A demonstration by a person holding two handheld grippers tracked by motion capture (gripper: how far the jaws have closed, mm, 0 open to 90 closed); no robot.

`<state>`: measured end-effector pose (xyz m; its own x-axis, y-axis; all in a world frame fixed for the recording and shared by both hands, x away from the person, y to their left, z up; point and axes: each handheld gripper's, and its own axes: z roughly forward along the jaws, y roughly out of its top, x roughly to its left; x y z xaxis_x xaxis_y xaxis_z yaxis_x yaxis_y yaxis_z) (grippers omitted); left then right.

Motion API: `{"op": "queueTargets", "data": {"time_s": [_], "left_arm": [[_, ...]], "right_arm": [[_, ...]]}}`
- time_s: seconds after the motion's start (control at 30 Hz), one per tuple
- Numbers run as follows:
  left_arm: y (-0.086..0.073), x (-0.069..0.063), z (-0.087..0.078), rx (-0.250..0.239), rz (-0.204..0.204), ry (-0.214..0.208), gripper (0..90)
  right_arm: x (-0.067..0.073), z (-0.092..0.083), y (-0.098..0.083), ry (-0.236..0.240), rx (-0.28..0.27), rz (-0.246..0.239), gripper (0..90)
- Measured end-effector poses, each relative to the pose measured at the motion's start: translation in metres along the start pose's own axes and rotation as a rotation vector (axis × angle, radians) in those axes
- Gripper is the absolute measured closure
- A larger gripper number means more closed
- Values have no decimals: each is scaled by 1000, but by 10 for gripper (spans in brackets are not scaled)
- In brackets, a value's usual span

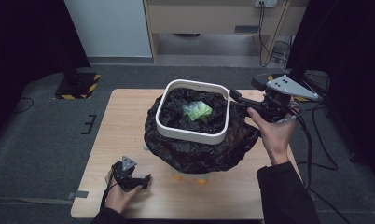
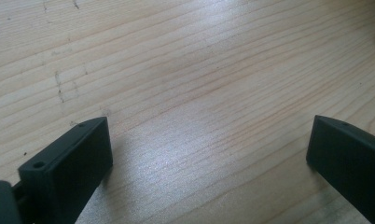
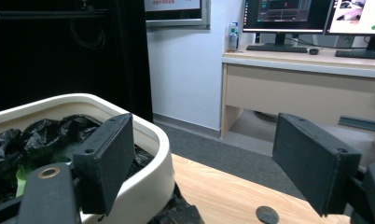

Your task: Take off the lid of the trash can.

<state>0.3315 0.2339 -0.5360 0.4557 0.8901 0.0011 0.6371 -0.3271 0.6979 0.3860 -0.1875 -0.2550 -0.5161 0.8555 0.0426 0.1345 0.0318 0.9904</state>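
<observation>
**Right tongs at bin rim, left tongs resting low on worktop**

Bin [image 1: 193,134]: white rounded-square ring, sits mid-worktop, toward the far half. Black bag liner [image 1: 195,154] is draped over its sides and bulges out all round below the ring. Inside the bin, on the liner, lies a crumpled green item [image 1: 197,111]; material not clear from the high view, possibly paper or film.

Right tongs [image 1: 234,97]: held at the bin's far-right corner, raised above the worktop [image 1: 120,140]. Jaws stand well apart. In the right gripper view one jaw sits over or just against the white rim [image 3: 148,135], the other hangs clear in the air off to the side of the bin. Nothing clamped between them. Contact with the rim cannot be confirmed.

Left tongs [image 1: 146,179]: at the near-left part of the worktop, well apart from the bin, hand low to the surface. Left gripper view: jaws wide apart, bare wood grain between them, nothing held.

Small yellow-orange feet [image 1: 202,180] show beneath the liner at the bin's near side.
</observation>
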Motion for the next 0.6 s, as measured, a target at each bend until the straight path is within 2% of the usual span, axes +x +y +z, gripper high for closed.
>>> {"op": "queueTargets", "data": {"time_s": [0.33,0.43,0.6], "left_arm": [[0,0,0,-5,-6,0,0],[0,0,0,-5,-6,0,0],[0,0,1,-4,-4,0,0]], "right_arm": [[6,15,5,21,16,-4,208],[6,19,7,39,3,24,208],[8,25,8,45,18,16,208]]}}
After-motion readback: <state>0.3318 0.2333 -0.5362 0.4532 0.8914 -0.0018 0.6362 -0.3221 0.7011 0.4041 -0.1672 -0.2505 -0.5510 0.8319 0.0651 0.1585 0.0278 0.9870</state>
